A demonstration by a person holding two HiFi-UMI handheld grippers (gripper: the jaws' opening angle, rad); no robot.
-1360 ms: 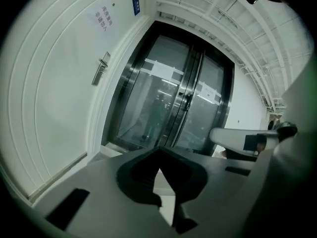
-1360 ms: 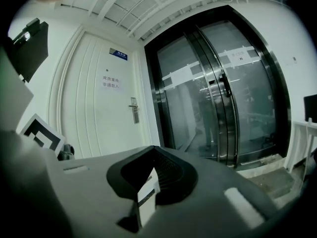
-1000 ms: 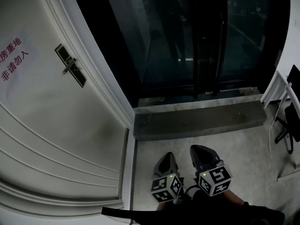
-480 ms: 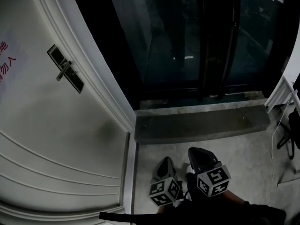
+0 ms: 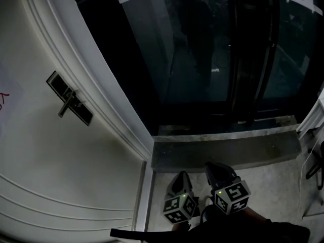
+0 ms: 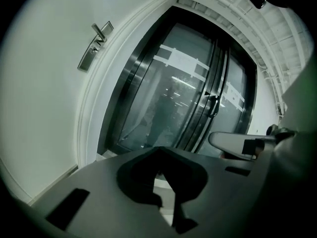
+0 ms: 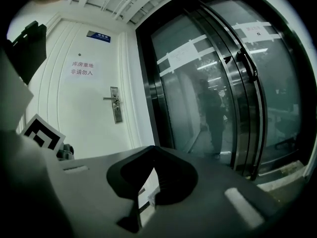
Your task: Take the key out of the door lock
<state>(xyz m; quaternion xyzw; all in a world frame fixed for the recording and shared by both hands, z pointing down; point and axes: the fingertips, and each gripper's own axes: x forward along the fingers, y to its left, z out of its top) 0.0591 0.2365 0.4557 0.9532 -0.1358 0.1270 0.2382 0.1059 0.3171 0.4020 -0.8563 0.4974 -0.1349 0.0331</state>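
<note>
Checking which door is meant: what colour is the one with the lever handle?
White. The door shows best in the right gripper view.
</note>
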